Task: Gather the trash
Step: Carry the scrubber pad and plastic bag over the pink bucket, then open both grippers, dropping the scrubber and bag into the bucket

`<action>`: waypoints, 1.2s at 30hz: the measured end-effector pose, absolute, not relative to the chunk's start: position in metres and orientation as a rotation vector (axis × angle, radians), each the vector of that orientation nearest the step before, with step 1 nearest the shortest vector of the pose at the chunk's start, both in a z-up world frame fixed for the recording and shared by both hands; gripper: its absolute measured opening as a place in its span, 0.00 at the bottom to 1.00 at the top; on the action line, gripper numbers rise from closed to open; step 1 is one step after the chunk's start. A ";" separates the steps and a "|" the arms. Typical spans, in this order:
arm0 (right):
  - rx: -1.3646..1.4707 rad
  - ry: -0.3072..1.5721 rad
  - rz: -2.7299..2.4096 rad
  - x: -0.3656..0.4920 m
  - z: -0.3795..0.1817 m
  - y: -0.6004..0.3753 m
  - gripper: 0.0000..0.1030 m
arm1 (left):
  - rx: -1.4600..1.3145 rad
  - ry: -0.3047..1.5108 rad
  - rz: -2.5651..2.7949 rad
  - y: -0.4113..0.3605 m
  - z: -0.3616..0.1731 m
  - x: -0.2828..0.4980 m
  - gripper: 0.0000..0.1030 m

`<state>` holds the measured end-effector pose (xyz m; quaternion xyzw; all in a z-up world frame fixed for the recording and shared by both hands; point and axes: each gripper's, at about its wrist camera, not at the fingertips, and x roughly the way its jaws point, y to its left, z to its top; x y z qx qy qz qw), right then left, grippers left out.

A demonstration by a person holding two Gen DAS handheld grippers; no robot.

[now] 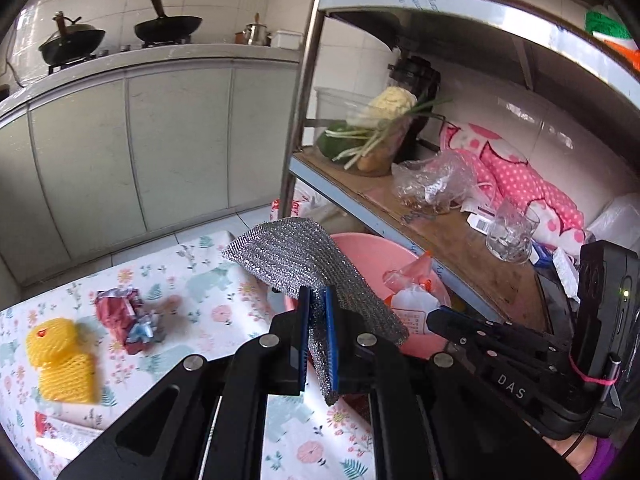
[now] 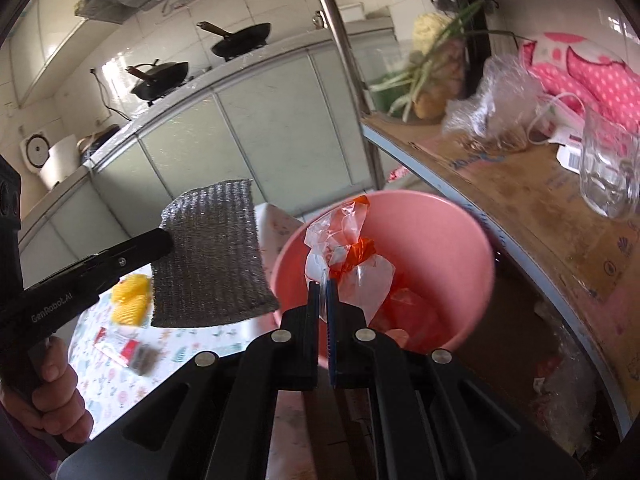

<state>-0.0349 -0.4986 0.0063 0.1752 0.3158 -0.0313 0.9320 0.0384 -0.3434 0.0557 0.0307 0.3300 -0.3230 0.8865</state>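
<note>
We see a table under a white floral oilcloth, and just beside its far edge a round pink plastic basin standing under the lower shelf of a metal rack. That cardboard-lined shelf carries one clear drinking glass, one crumpled clear plastic bag, a pink polka-dot cloth and a heap of vegetables with a pale cauliflower. On the counter behind stand two black woks. On the oilcloth we count three loose scraps in the left wrist view: one yellow foam fruit net, one crumpled red and silver foil wrapper and one flat red and white sachet, well apart from the basin. Our left gripper has its blue-padded fingers pressed together on one silver metallic mesh scouring cloth, which hangs in the air between the table and the basin, partly blocking the basin's near rim in that view. Our right gripper has its fingers nearly together, pinching the edge of one clear plastic bag with orange print; the bag sits inside the basin, over more orange and clear scraps whose number we cannot tell. The bare hand holding the left gripper shows at the lower left of the right wrist view.
</note>
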 end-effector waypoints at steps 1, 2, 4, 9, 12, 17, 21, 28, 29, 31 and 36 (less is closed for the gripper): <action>0.359 0.652 -0.069 -0.033 0.003 -0.500 0.04 | 0.069 0.694 -0.679 -0.350 0.052 0.040 0.07; 0.360 0.659 -0.077 -0.031 0.000 -0.503 0.04 | 0.072 0.702 -0.684 -0.356 0.047 0.043 0.07; 0.360 0.668 -0.089 -0.027 -0.006 -0.506 0.04 | 0.075 0.720 -0.697 -0.365 0.039 0.048 0.07; 0.348 0.696 -0.120 -0.016 -0.017 -0.514 0.04 | 0.096 0.748 -0.724 -0.388 0.022 0.059 0.07; 0.339 0.710 -0.138 -0.010 -0.022 -0.518 0.04 | 0.111 0.756 -0.735 -0.400 0.015 0.064 0.07; 0.333 0.735 -0.157 -0.002 -0.029 -0.524 0.04 | 0.131 0.765 -0.743 -0.413 0.005 0.071 0.07; 0.330 0.753 -0.164 0.004 -0.036 -0.524 0.04 | 0.136 0.778 -0.745 -0.419 -0.003 0.075 0.07; 0.324 0.777 -0.173 0.012 -0.044 -0.525 0.04 | 0.153 0.793 -0.734 -0.427 -0.013 0.079 0.07; 0.325 0.777 -0.175 0.012 -0.043 -0.525 0.04 | 0.155 0.793 -0.733 -0.428 -0.013 0.078 0.07; 0.325 0.784 -0.178 0.013 -0.045 -0.525 0.04 | 0.156 0.795 -0.731 -0.429 -0.014 0.079 0.07; 0.325 0.808 -0.190 0.016 -0.049 -0.527 0.04 | 0.151 0.801 -0.723 -0.430 -0.015 0.079 0.08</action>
